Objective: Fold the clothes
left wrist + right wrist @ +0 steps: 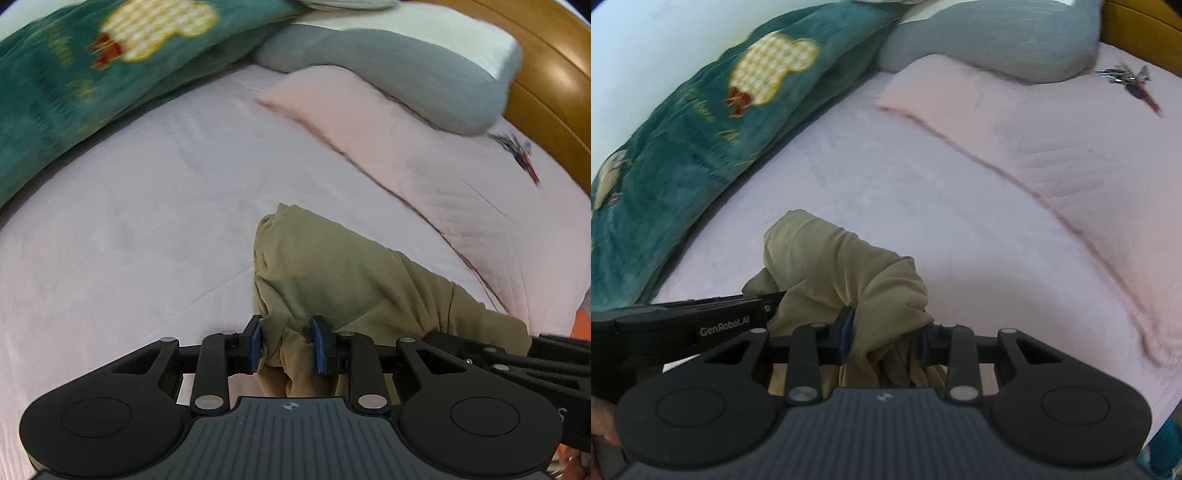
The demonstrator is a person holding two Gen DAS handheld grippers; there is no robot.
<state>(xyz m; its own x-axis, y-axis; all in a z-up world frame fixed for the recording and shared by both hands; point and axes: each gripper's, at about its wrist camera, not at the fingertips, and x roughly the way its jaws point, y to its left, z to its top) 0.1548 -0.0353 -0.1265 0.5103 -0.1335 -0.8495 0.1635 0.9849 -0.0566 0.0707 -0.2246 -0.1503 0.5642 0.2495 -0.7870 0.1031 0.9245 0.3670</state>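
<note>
My left tool (286, 341) and right tool (886, 338) each pinched the olive garment (332, 266), side by side; it hung bunched ahead of them above the pink bed (147, 221).

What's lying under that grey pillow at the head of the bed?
The grey pillow rests partly on a pink quilt spread over the bed. Whatever sits beneath its covered part cannot be seen.
</note>
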